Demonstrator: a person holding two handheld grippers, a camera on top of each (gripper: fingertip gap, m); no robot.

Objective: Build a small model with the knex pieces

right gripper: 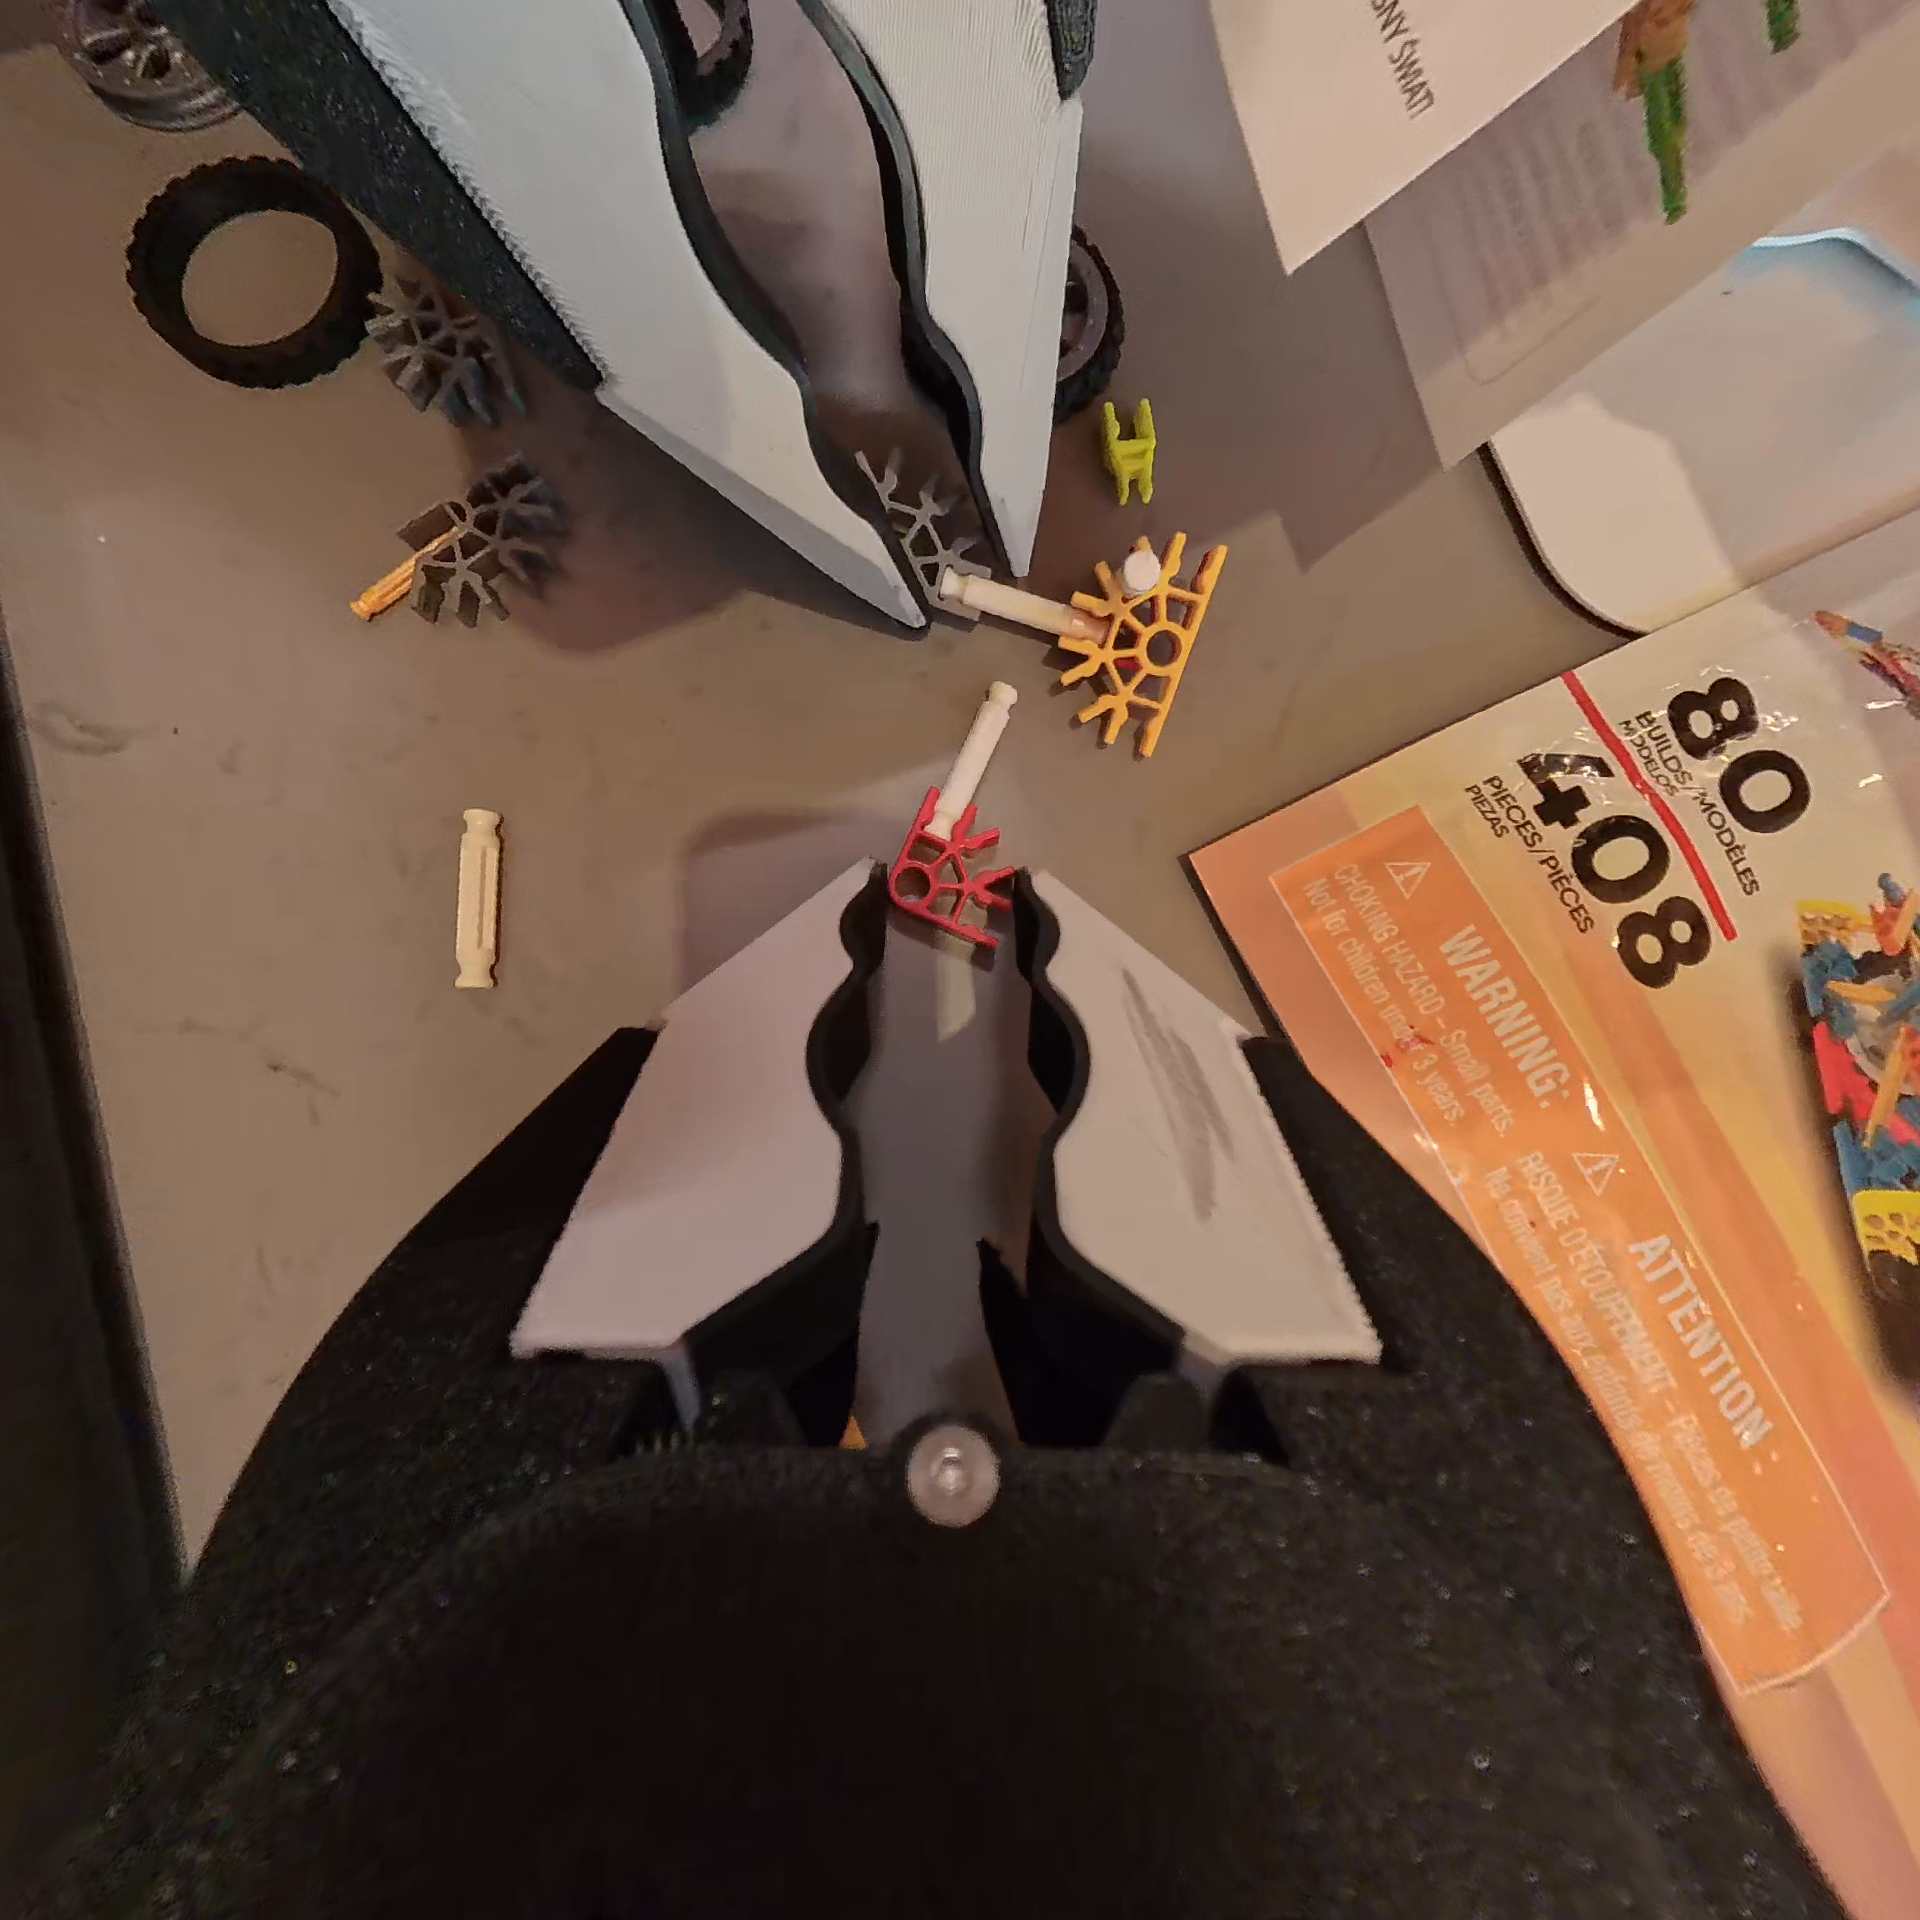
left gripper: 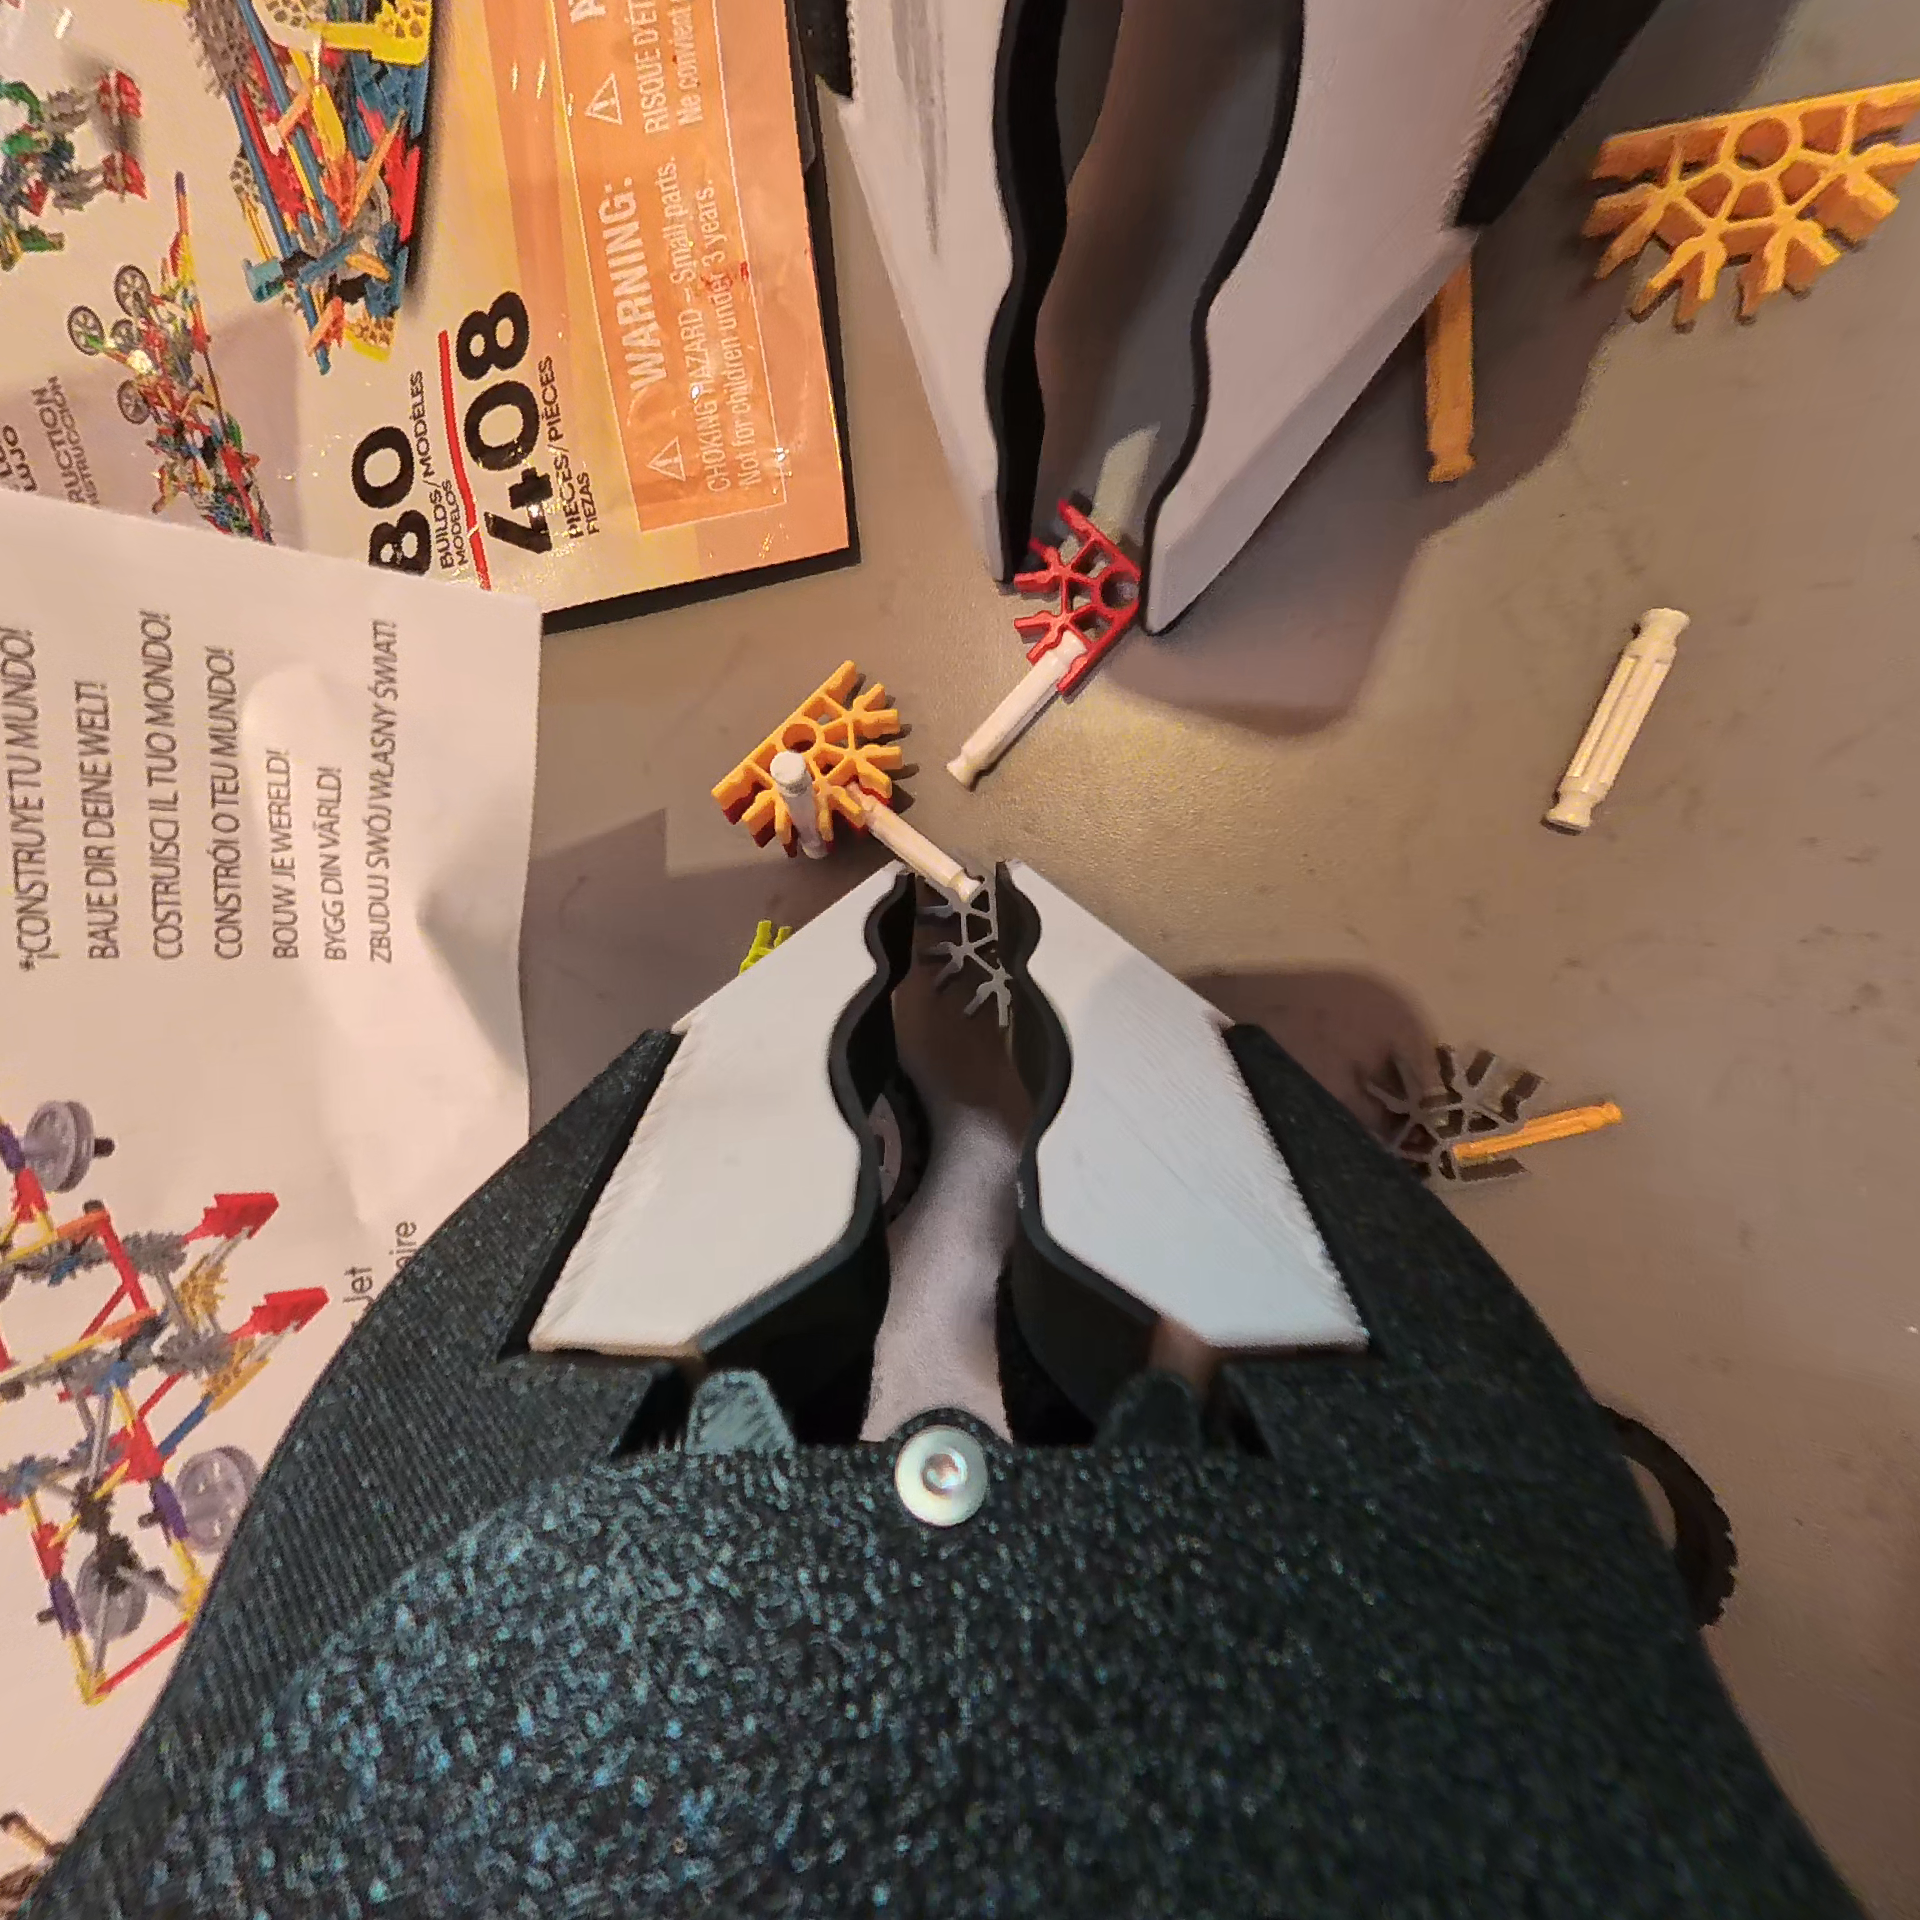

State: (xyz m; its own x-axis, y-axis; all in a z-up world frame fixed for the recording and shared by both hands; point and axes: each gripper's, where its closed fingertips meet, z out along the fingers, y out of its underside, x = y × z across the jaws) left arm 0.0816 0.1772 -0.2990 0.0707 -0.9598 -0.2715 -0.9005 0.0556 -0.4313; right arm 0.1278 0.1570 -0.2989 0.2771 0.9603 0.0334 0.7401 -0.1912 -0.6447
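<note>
My left gripper [left gripper: 958,883] is shut on a grey snowflake connector [left gripper: 977,951]. A white rod [left gripper: 920,842] joins that connector to a yellow connector [left gripper: 816,764], which carries a second, upright white rod. My right gripper [right gripper: 948,883] is shut on a red connector [right gripper: 945,883] with a white rod [right gripper: 971,758] sticking out forward. The two assemblies face each other a short gap apart above the grey table. The right gripper also shows in the left wrist view [left gripper: 1075,582], and the left gripper shows in the right wrist view [right gripper: 966,582].
A loose white rod [left gripper: 1616,717] lies right of the grippers, and it also shows in the right wrist view [right gripper: 478,899]. A grey connector with an orange rod [left gripper: 1465,1127], a large yellow connector [left gripper: 1745,203], a black tyre [right gripper: 249,270], a lime clip [right gripper: 1130,449], printed booklets [left gripper: 260,831] and a printed bag [right gripper: 1558,1091] surround them. The gap from one gripper's tips to the other's is roughly 6 cm.
</note>
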